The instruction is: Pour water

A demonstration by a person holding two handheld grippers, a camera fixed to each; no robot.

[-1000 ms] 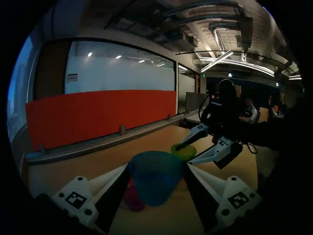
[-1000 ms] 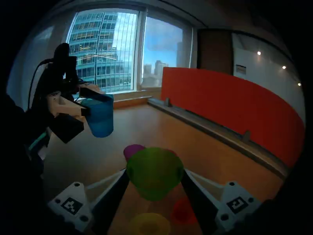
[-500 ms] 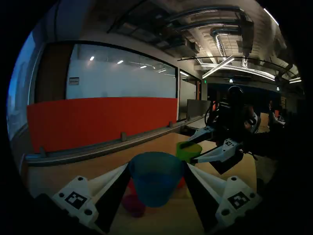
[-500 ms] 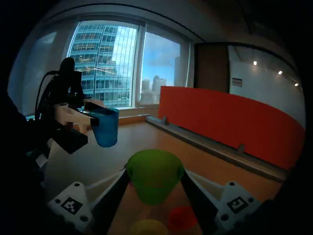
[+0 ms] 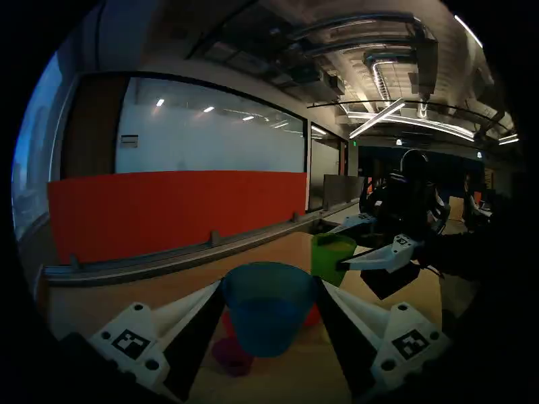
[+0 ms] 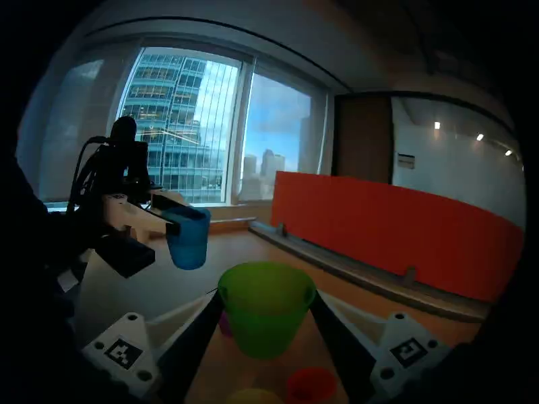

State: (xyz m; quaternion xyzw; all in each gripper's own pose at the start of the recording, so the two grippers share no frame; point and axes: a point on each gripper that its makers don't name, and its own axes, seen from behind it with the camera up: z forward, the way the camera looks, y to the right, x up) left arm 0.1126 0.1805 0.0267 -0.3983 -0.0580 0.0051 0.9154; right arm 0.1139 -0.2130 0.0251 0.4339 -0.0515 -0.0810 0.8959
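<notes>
Our left hand-held gripper (image 5: 269, 291) clamps a blue cup (image 5: 269, 326), the right hand-held gripper (image 6: 267, 296) a green cup (image 6: 267, 326); a purple cup (image 5: 232, 355) and red cup (image 6: 310, 385) stand on the bench (image 5: 162, 286) beneath.

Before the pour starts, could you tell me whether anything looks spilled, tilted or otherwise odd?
Nothing stands out. The blue cup sits upright in the jaws of the left gripper, the green cup sits upright in the jaws of the right gripper, and the table shows no visible spill.
</notes>
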